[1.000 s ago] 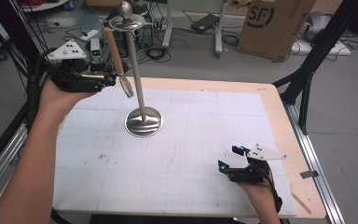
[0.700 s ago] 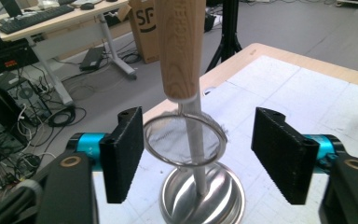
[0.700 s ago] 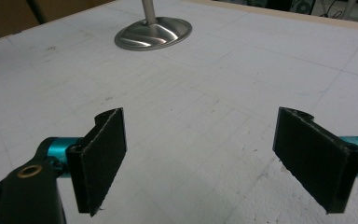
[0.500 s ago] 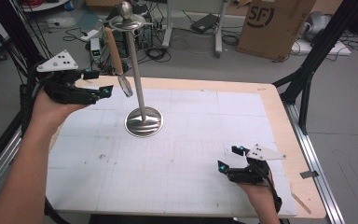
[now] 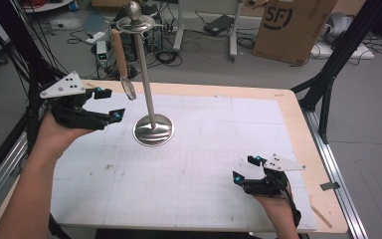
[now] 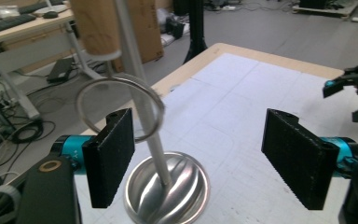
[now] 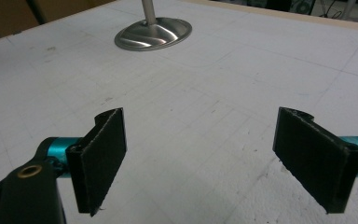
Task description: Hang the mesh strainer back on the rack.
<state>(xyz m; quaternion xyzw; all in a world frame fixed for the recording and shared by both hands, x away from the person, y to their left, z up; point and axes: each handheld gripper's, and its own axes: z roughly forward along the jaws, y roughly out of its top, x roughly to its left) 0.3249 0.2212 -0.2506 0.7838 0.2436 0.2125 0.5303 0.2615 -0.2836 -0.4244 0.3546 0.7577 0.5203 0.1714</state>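
Observation:
A metal stand point(image 5: 152, 130) with a round base and a thin pole rises at the table's middle left. From its top disc point(image 5: 135, 22) hangs a wooden-handled tool point(image 5: 119, 52) that ends in a wire ring point(image 5: 129, 89). My left gripper point(image 5: 108, 104) is in the air just left of the ring and apart from it. Its jaws have just been opening, they stand wide, and nothing is between them. In the left gripper view the ring point(image 6: 121, 109) and pole point(image 6: 140, 93) hang beyond the left gripper point(image 6: 200, 163). My right gripper point(image 5: 246, 169) rests open at the near right, with nothing in it point(image 7: 200, 158).
The white gridded table top point(image 5: 219, 129) has a wooden rim point(image 5: 298, 124). A black frame post point(image 5: 328, 74) stands off the right corner, dark poles off the left. A cardboard box point(image 5: 293, 27) and cables lie on the floor behind.
My left gripper has drawn back leftward and sunk a little, away from the hanging tool, with its jaws spread wider. The tool still hangs on the stand. The right gripper has not moved.

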